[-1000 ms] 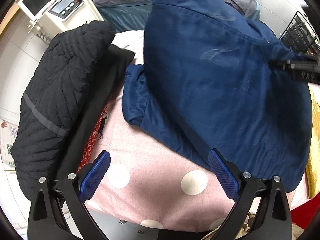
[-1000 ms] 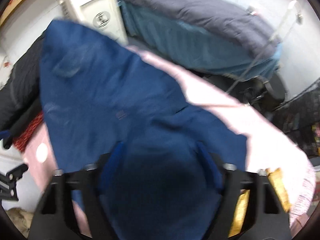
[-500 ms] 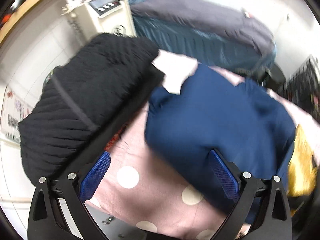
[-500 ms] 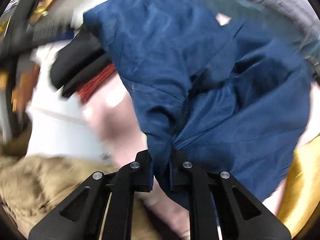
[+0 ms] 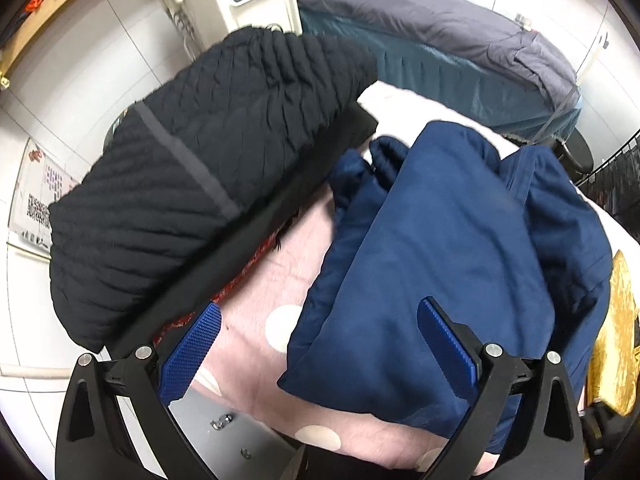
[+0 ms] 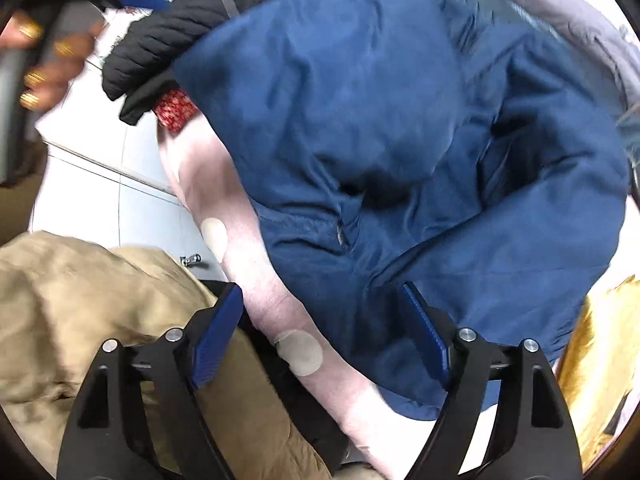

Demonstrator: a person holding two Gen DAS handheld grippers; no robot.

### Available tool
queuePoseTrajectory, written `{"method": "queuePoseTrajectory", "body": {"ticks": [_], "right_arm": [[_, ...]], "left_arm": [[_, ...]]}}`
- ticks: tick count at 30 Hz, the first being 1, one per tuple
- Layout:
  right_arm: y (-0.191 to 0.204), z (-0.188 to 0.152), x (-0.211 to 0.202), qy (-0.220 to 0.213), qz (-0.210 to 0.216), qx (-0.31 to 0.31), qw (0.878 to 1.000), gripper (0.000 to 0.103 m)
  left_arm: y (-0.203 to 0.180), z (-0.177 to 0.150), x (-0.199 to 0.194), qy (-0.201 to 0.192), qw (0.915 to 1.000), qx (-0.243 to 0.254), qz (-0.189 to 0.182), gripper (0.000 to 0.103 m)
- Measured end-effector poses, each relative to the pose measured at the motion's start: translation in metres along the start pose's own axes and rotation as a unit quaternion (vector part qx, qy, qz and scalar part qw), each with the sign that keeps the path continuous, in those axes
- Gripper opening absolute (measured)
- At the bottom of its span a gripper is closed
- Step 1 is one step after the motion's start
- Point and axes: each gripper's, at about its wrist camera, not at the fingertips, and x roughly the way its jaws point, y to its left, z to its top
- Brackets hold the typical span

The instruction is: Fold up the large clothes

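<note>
The blue garment [image 5: 452, 240] lies bunched on the pink spotted cover [image 5: 280, 280], its near edge free. Black jacket [image 5: 208, 168] crowds beside it. Both the left gripper [image 5: 320, 344] and the right gripper [image 6: 320, 332] have their jaws wide, empty.

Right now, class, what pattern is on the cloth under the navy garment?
Pink cloth with pale polka dots; left wrist view.

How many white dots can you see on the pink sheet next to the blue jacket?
3 in the left wrist view: one white dot beside the blue jacket, one below it, one by the left finger. More may hide underneath.
</note>
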Motion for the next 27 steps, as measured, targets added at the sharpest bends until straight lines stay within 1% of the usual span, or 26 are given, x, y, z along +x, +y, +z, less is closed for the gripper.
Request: {"method": "queuePoseTrajectory", "body": {"ticks": [2, 3, 4, 7, 9, 11, 13, 16, 18, 20, 22, 23, 25, 27], "right_arm": [[-0.004, 0.006, -0.015, -0.010, 0.011, 0.004, 1.000, 0.080], [-0.030, 0.025, -0.016, -0.019, 0.010, 0.010, 1.000, 0.080], [-0.046, 0.034, -0.027, -0.025, 0.011, 0.016, 1.000, 0.080], [-0.080, 0.052, -0.047, -0.063, 0.022, 0.059, 0.996, 0.080], [-0.109, 0.060, -0.057, -0.088, 0.025, 0.101, 0.991, 0.082], [-0.133, 0.071, -0.060, -0.106, 0.010, 0.133, 0.985, 0.083], [-0.147, 0.088, -0.056, -0.119, 0.004, 0.158, 0.980, 0.083], [-0.184, 0.116, -0.053, -0.141, 0.003, 0.192, 0.971, 0.083], [-0.206, 0.139, -0.049, -0.148, -0.025, 0.204, 0.967, 0.083], [-0.226, 0.163, -0.038, -0.148, -0.087, 0.203, 0.964, 0.083], [-0.249, 0.180, -0.022, -0.133, -0.151, 0.213, 0.956, 0.083], [-0.263, 0.190, -0.012, -0.127, -0.161, 0.220, 0.954, 0.083], [-0.284, 0.203, 0.006, -0.110, -0.154, 0.230, 0.955, 0.083], [-0.295, 0.213, 0.026, -0.091, -0.151, 0.237, 0.955, 0.083]], "left_arm": [[0.005, -0.001, 0.004, 0.005, 1.0000, -0.005, 0.001, 0.097], [0.009, -0.001, 0.006, 0.007, 0.9999, -0.008, 0.001, 0.097], [0.012, 0.000, 0.007, 0.005, 0.9999, -0.011, -0.002, 0.097], [0.017, 0.005, 0.010, 0.003, 0.9999, -0.015, -0.002, 0.097], [0.021, 0.009, 0.016, 0.010, 0.9997, -0.020, -0.001, 0.097], [0.027, 0.015, 0.022, 0.015, 0.9995, -0.028, 0.002, 0.097], [0.031, 0.021, 0.025, 0.017, 0.9992, -0.035, 0.004, 0.097], [0.037, 0.031, 0.033, 0.022, 0.9987, -0.044, -0.006, 0.097], [0.035, 0.036, 0.045, 0.038, 0.9979, -0.049, -0.022, 0.097], [0.023, 0.041, 0.057, 0.062, 0.9963, -0.035, -0.047, 0.097], [0.006, 0.045, 0.067, 0.077, 0.9942, -0.008, -0.075, 0.097], [-0.009, 0.048, 0.074, 0.081, 0.9928, 0.015, -0.087, 0.097], [-0.029, 0.051, 0.085, 0.086, 0.9917, 0.045, -0.084, 0.097], [-0.044, 0.052, 0.093, 0.094, 0.9902, 0.061, -0.083, 0.097]]}}
